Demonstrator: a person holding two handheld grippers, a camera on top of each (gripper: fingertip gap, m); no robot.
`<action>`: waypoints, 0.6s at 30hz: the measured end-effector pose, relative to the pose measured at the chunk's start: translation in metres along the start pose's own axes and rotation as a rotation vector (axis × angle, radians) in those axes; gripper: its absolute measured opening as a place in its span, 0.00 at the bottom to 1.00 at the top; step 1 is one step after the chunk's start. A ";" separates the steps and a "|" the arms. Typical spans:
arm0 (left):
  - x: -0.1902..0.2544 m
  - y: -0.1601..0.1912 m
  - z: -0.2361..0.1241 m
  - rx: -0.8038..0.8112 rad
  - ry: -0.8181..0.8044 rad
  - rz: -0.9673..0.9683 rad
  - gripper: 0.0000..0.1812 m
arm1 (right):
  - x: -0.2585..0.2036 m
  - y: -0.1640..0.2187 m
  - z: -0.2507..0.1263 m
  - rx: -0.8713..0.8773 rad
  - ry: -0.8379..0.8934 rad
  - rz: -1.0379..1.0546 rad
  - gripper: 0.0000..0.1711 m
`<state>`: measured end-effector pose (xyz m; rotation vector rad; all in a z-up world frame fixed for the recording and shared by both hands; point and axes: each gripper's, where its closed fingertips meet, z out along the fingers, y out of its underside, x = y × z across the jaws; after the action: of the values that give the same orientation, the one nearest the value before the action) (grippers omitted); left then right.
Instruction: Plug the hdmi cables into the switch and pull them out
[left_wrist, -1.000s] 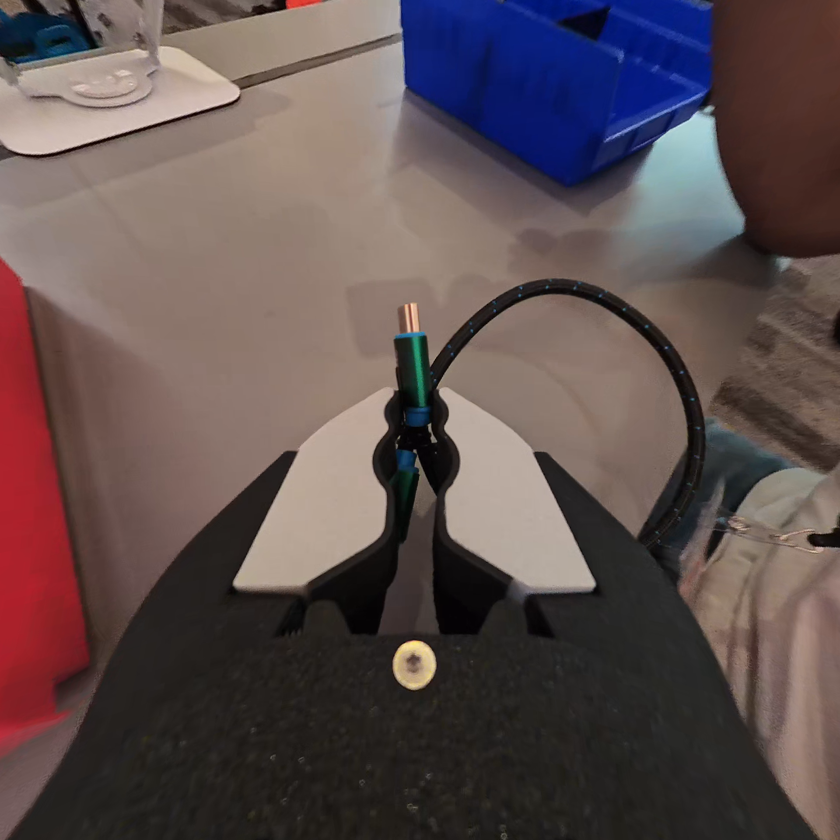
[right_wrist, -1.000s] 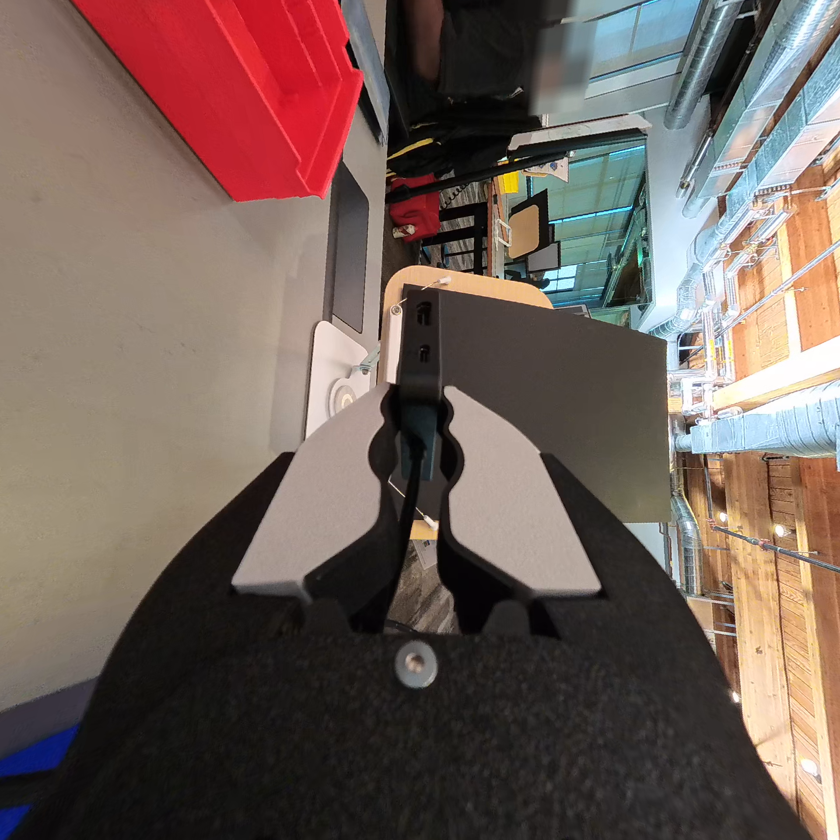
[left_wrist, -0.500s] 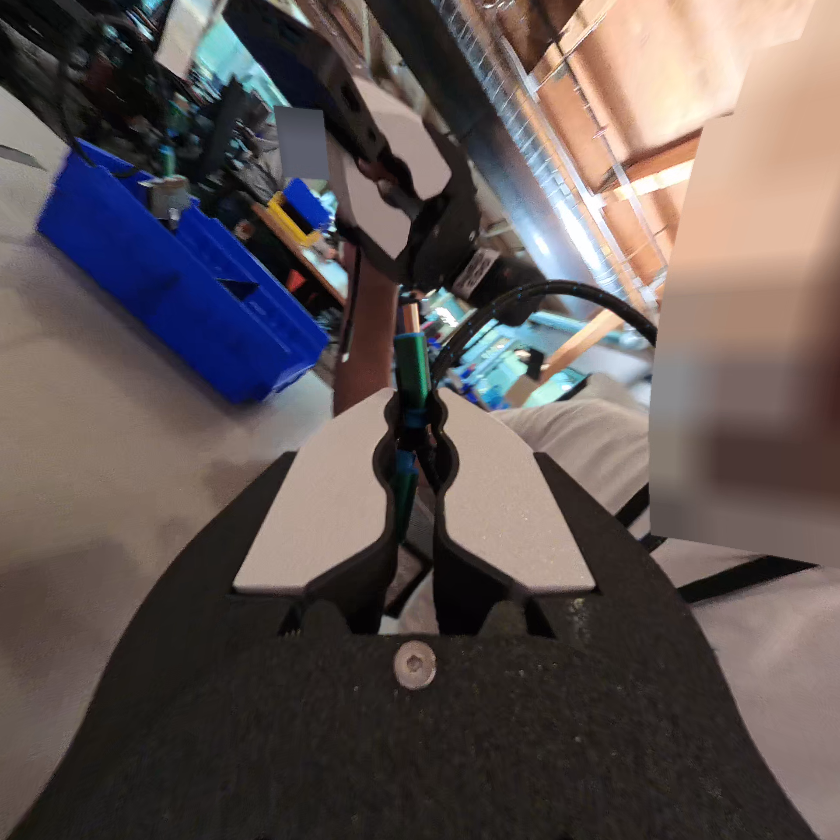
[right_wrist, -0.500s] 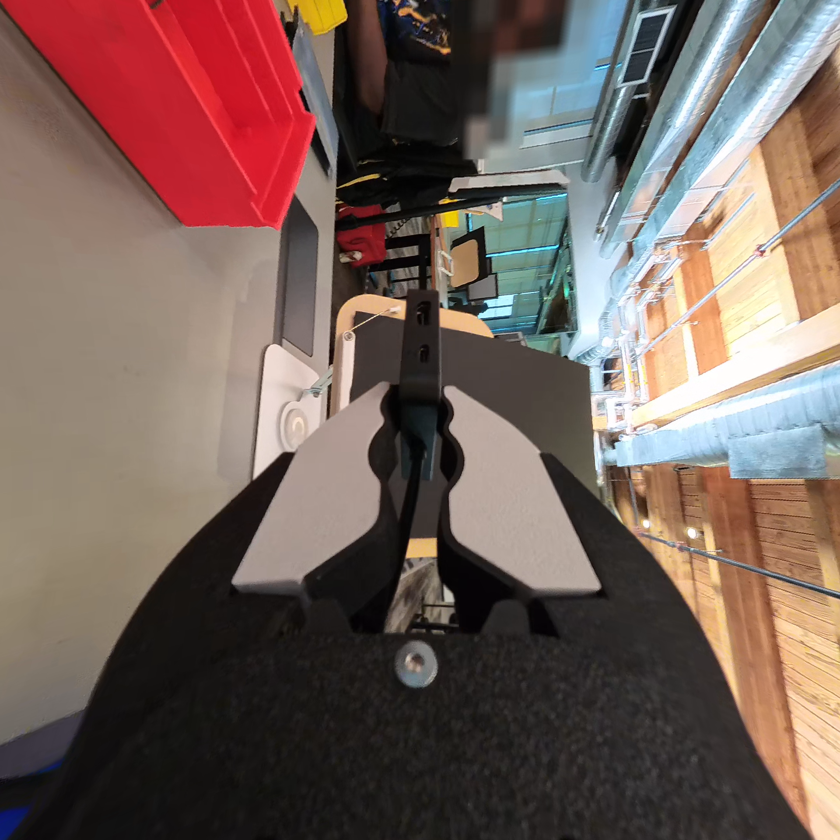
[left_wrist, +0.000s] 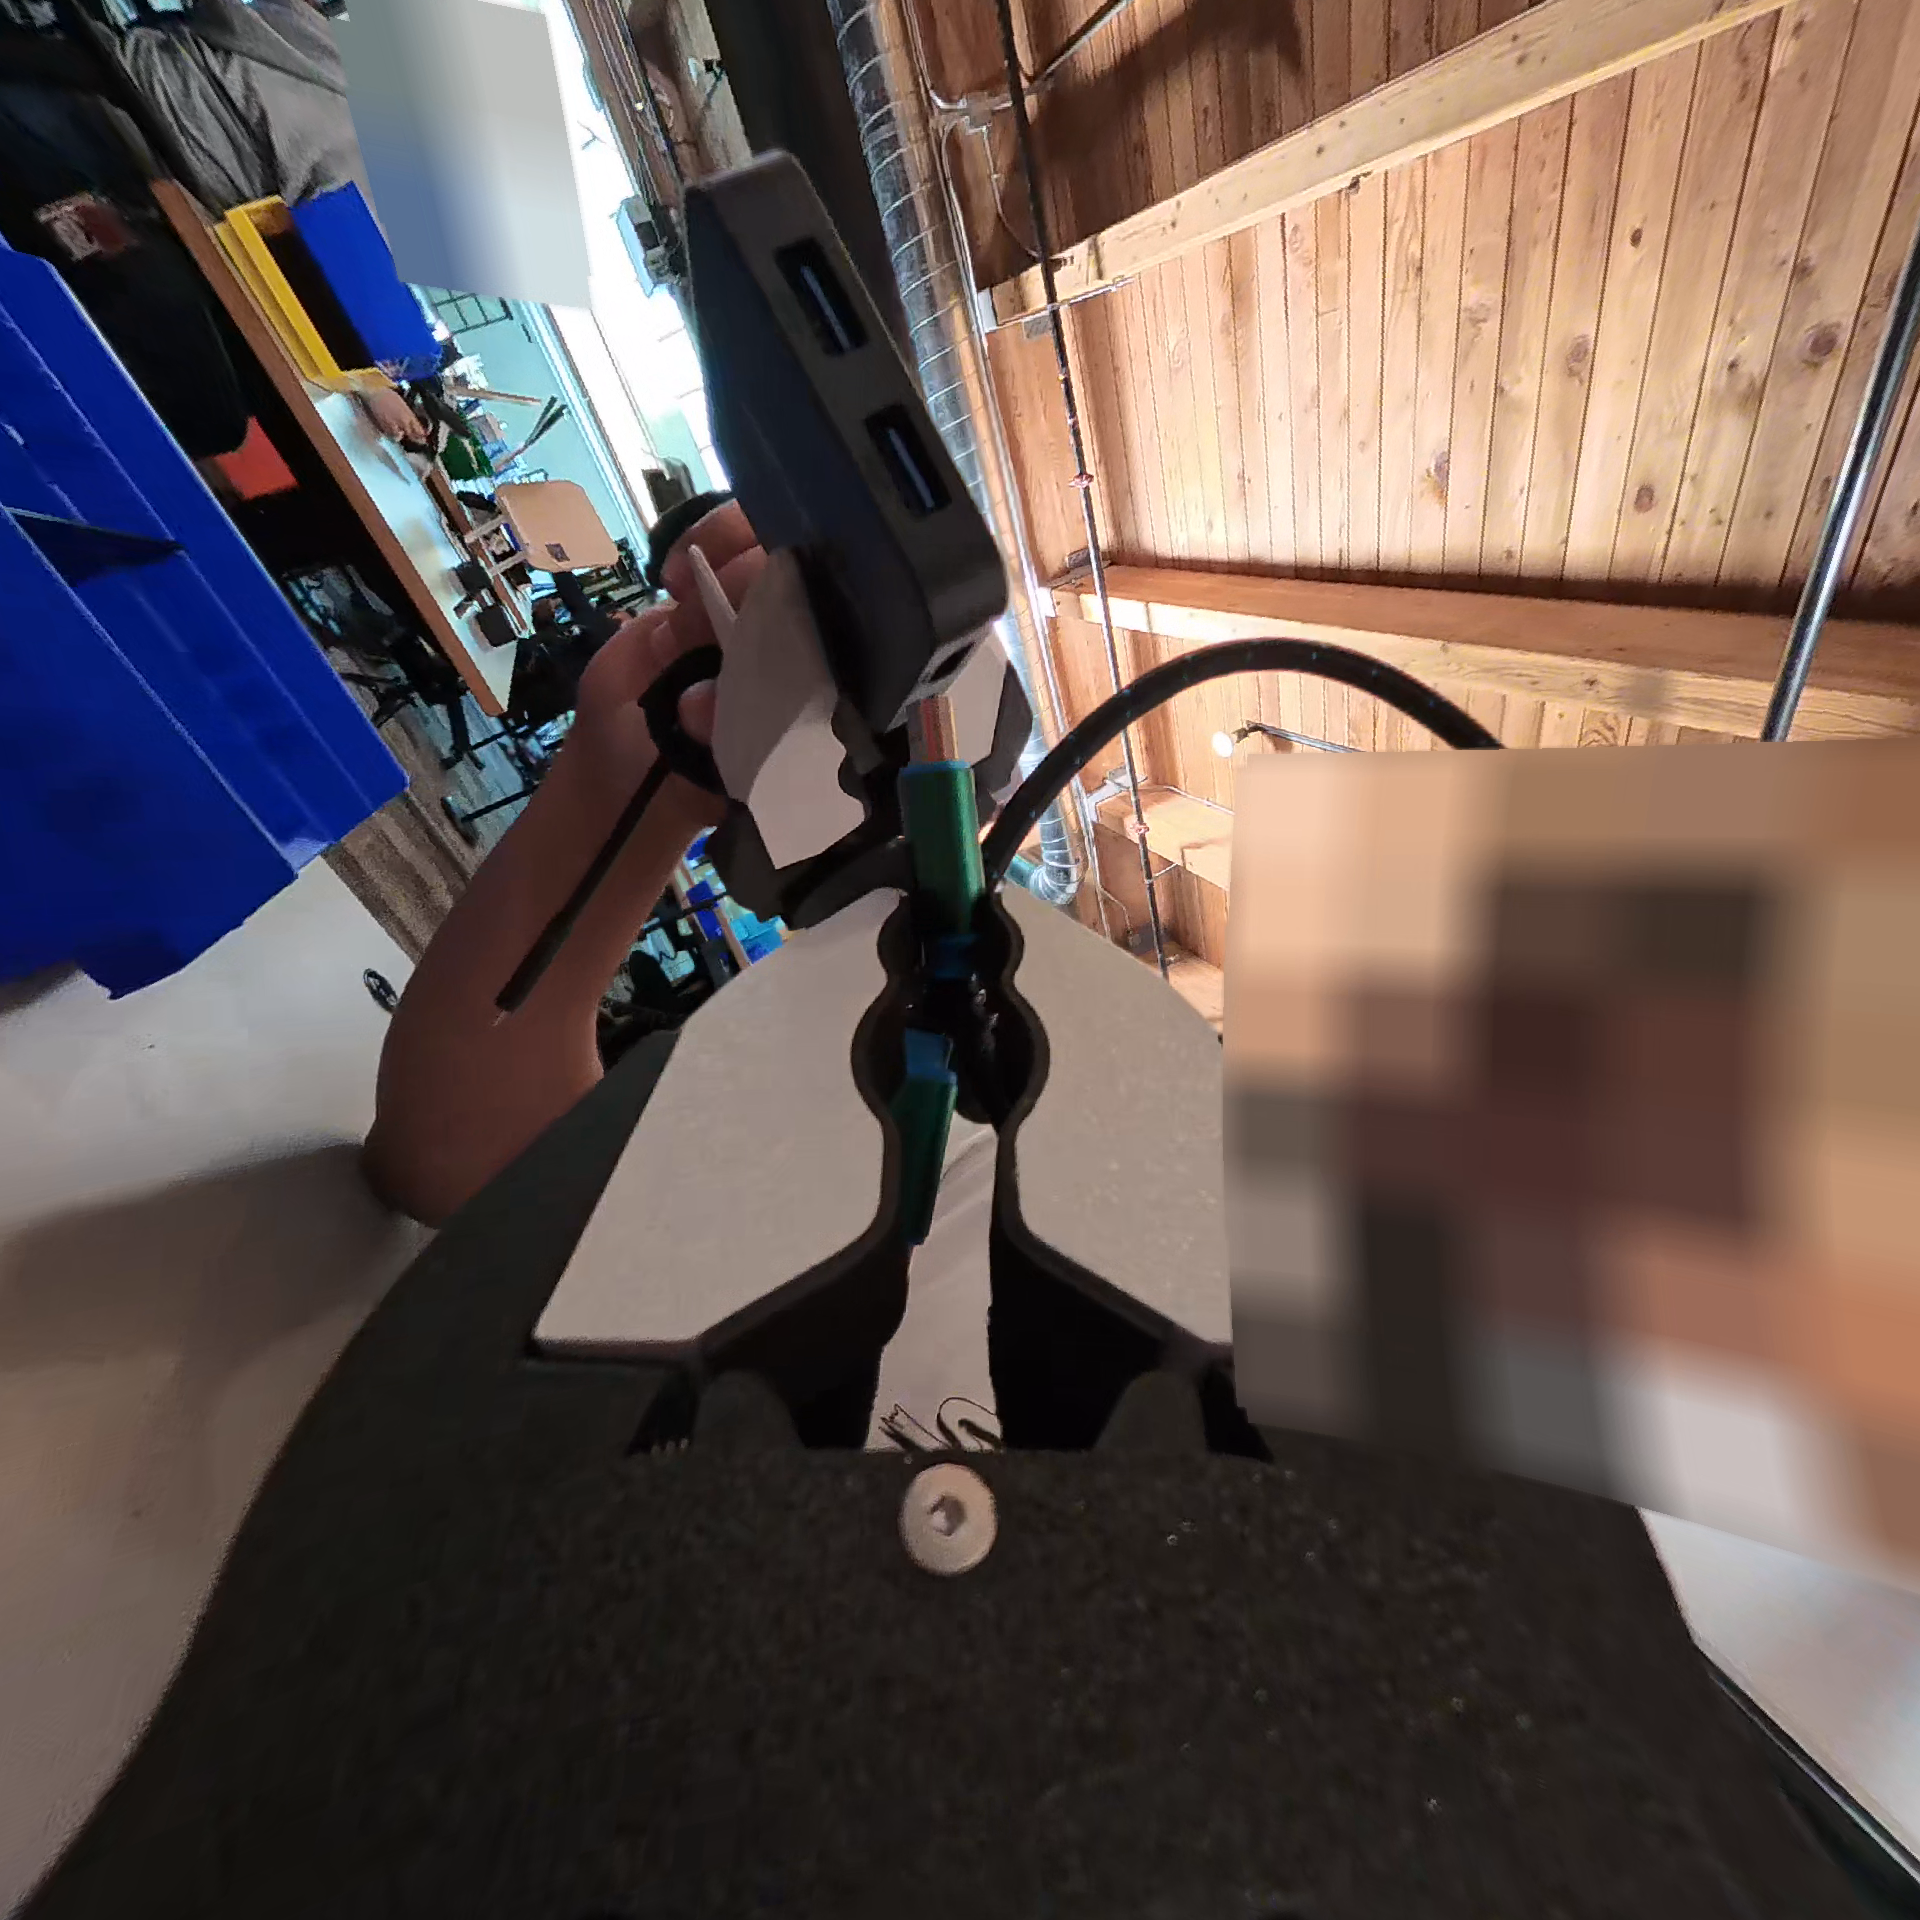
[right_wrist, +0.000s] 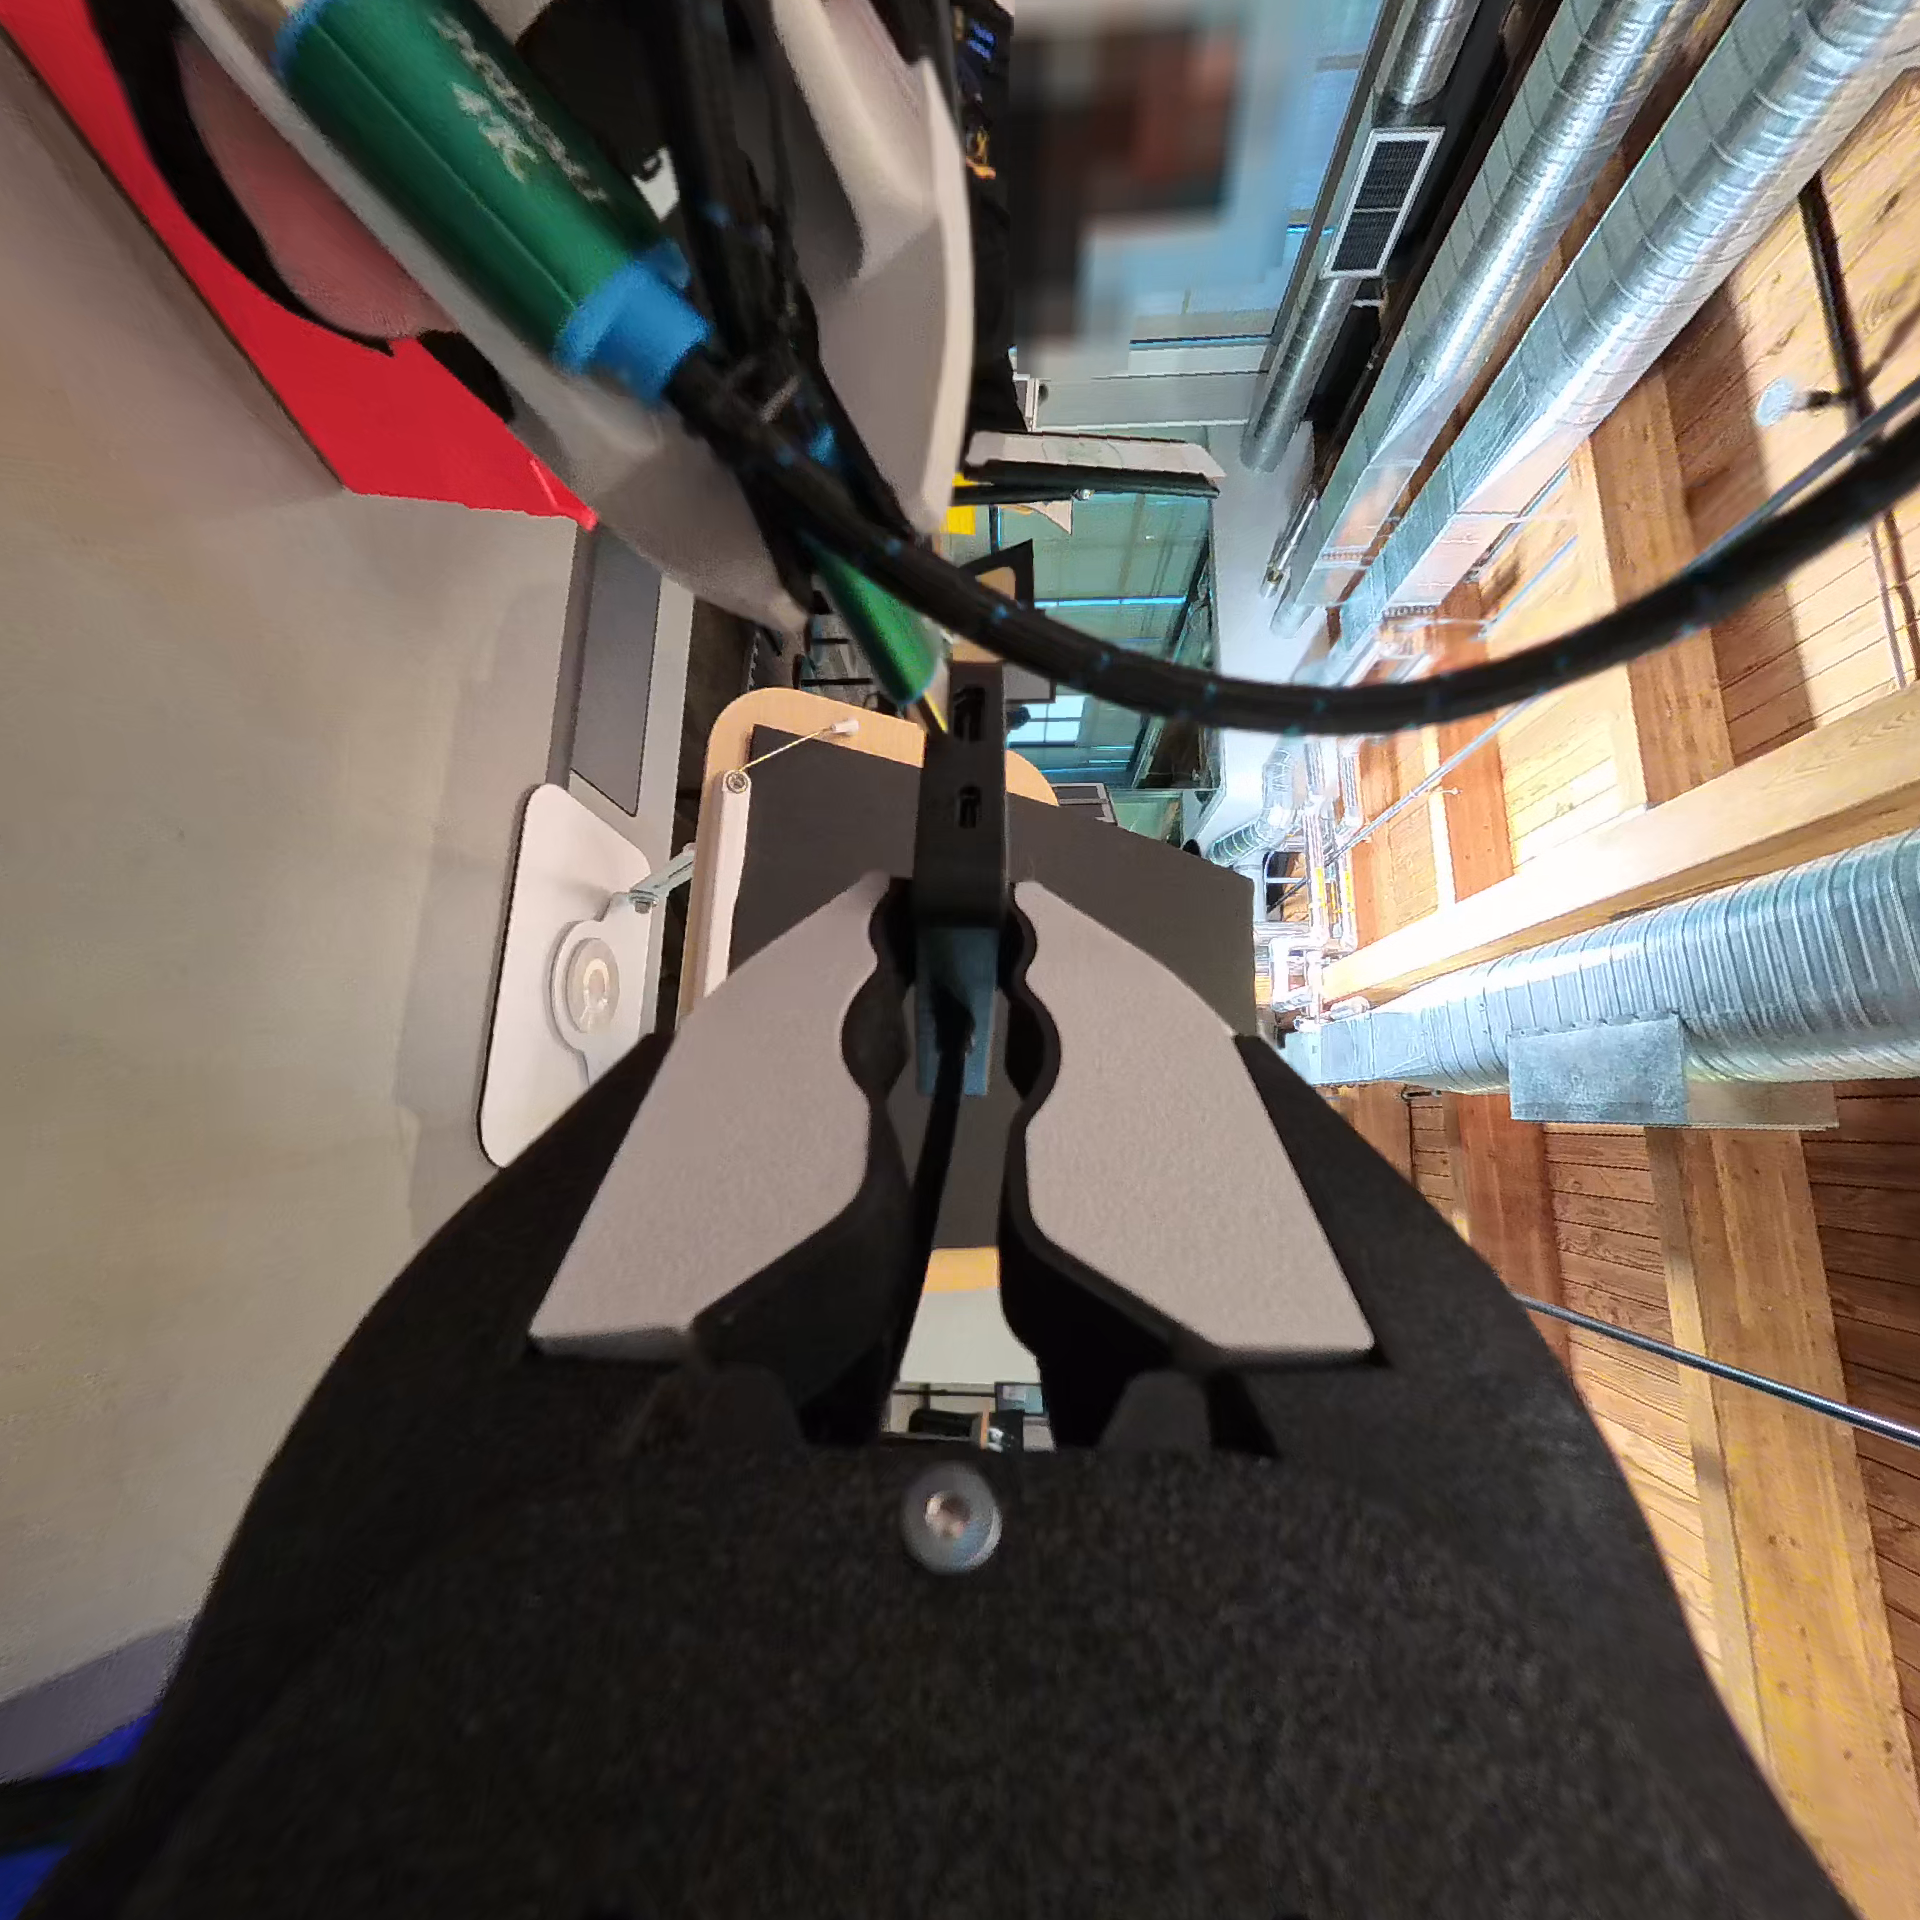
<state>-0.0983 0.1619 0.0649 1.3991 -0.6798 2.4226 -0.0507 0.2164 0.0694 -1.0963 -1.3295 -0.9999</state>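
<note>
— What is held in the left claw (left_wrist: 948, 920)?

— A green HDMI plug (left_wrist: 940, 831) is clamped between its two grey fingers (left_wrist: 748, 1122), with the plug's metal tip pointed up and forward. A black braided cable (left_wrist: 1226, 675) is seen arching away to the right from that grip. A second green plug (left_wrist: 925, 1143) is tucked lower in the gap between the fingers.

— And the switch?

— The dark switch (left_wrist: 831, 436) is held up in the air by the right claw (right_wrist: 956, 914), which is closed on the switch's lower end. In the left wrist view two blue ports are shown on its side face, and a smaller port at its near end. The plug's metal tip is placed just at that end port; whether it is seated cannot be told.

— What is shown from the right wrist view?

— The narrow edge of the switch (right_wrist: 961, 821) is seen standing out past the closed fingers. The left claw (right_wrist: 790, 343) is seen close above, blurred, with the green plug (right_wrist: 488, 177) and the looping cable (right_wrist: 1299, 696) in it.

— Anything else?

— A blue bin (left_wrist: 135, 665) is set on the pale worktop (left_wrist: 156, 1195), a red bin (right_wrist: 416, 436) lies farther along, and a forearm (left_wrist: 488, 997) is rested on the worktop's edge.
</note>
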 end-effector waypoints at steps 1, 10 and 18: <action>0.001 0.000 0.002 -0.005 -0.007 -0.002 0.07 | 0.000 0.000 0.000 -0.002 0.000 -0.003 0.09; 0.006 -0.002 0.003 -0.011 -0.050 -0.024 0.06 | 0.000 -0.001 0.000 -0.004 0.011 -0.017 0.09; 0.003 0.000 -0.011 -0.019 -0.022 -0.088 0.06 | -0.006 -0.010 0.002 0.009 0.023 -0.089 0.09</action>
<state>-0.1077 0.1670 0.0624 1.4194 -0.6309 2.3312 -0.0608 0.2156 0.0641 -1.0236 -1.3729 -1.0679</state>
